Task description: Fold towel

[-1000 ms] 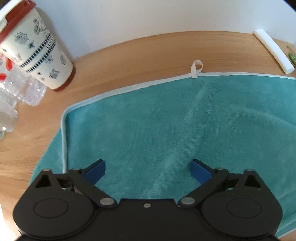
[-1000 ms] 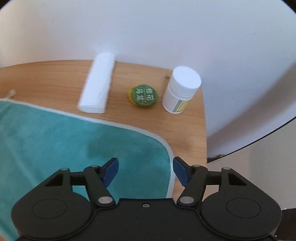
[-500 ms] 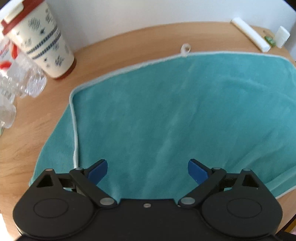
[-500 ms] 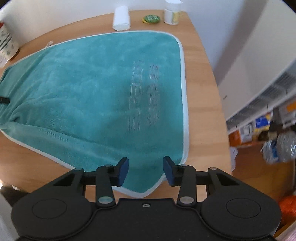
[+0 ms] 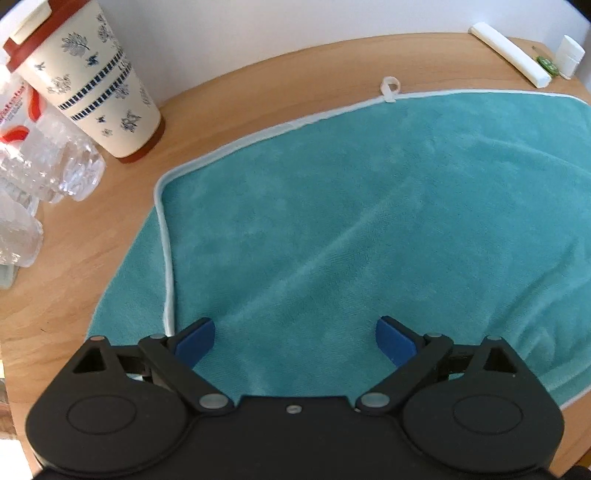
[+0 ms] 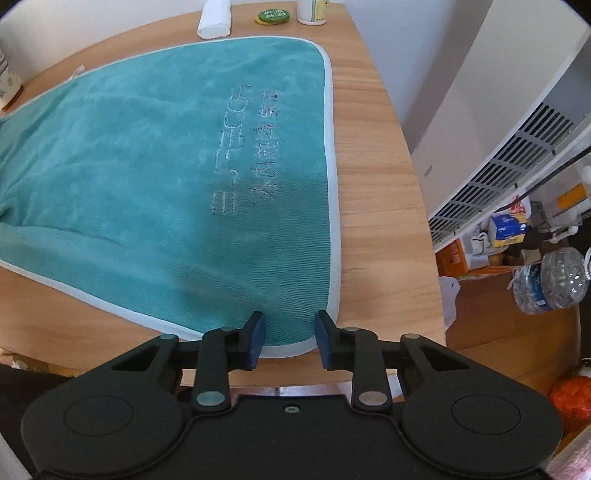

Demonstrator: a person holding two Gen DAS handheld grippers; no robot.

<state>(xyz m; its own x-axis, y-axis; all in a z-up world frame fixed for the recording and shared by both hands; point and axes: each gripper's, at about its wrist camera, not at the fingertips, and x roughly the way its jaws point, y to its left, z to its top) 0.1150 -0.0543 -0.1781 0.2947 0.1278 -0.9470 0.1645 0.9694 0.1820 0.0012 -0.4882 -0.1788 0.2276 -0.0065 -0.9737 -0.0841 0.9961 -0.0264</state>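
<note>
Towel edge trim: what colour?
Pale, whitish trim around the teal towel; clearest in the right wrist view.

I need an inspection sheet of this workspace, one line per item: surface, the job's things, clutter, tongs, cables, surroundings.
Surface: wooden table, bare along the right edge.
Job's things: teal towel spread nearly flat, left edge turned over, hanging loop at the far edge.
Clutter: patterned cup with red lid and clear plastic bottles at far left; white roll, green tin, white pill bottle at the far edge.
Tongs: left tongs open over the towel; right tongs open, astride the near right corner.
Cables: nothing seen.
Surroundings: white wall, white vented appliance, boxes and a water bottle beyond the table.
</note>
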